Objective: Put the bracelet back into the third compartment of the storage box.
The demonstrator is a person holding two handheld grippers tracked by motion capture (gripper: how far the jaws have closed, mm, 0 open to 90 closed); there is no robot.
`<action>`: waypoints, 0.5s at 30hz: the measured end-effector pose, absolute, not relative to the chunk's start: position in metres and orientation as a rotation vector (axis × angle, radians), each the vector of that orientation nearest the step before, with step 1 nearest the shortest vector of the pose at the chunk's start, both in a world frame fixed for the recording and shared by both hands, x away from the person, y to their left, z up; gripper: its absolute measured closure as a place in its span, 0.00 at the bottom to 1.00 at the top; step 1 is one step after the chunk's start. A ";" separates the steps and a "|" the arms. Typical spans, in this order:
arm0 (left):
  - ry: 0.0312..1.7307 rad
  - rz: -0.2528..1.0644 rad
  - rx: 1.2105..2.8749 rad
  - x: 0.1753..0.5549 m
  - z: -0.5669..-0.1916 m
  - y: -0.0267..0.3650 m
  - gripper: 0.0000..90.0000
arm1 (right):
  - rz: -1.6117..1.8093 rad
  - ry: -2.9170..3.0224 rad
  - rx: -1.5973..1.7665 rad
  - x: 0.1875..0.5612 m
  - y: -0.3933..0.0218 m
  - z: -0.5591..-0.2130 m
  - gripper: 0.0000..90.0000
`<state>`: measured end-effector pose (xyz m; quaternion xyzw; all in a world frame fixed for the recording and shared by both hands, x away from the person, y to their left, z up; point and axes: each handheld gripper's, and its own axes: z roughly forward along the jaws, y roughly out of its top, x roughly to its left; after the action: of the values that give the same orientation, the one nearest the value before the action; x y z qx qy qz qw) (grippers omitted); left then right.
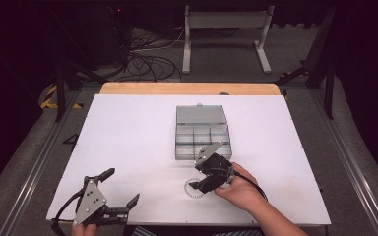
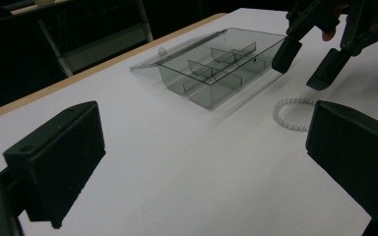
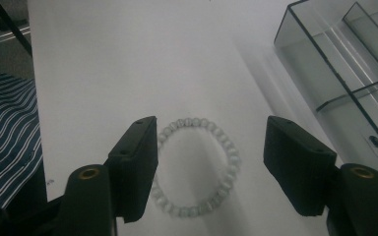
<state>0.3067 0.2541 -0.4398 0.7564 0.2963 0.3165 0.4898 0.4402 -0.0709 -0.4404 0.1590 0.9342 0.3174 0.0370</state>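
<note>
High view: the white bead bracelet [image 1: 195, 189] lies flat on the desk [image 1: 128, 132], near the front edge and just in front of the clear compartment box [image 1: 202, 138], whose lid is folded back. Being a round loop, it has no long axis. The right gripper [image 1: 200, 176] hangs over it, released, jaws either side of the ring, one overlapping its rim; whether that one touches is unclear. Bare desk spreads wide to the left. The left gripper [image 1: 120, 186] rests released at the near-left corner, well apart.
</note>
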 end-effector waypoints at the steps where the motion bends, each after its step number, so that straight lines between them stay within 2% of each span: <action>1: 0.720 0.769 1.837 0.307 -0.440 0.254 0.02 | 0.957 2.877 0.488 0.441 -0.070 -0.442 0.44; 15: 0.720 0.766 1.840 0.307 -0.440 0.254 0.02 | 0.849 2.913 0.508 0.447 -0.063 -0.452 0.52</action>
<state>0.3071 0.2544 -0.4400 0.7572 0.2964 0.3153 0.4892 0.4474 -0.0625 -0.4518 0.1652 0.9463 0.2759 0.0326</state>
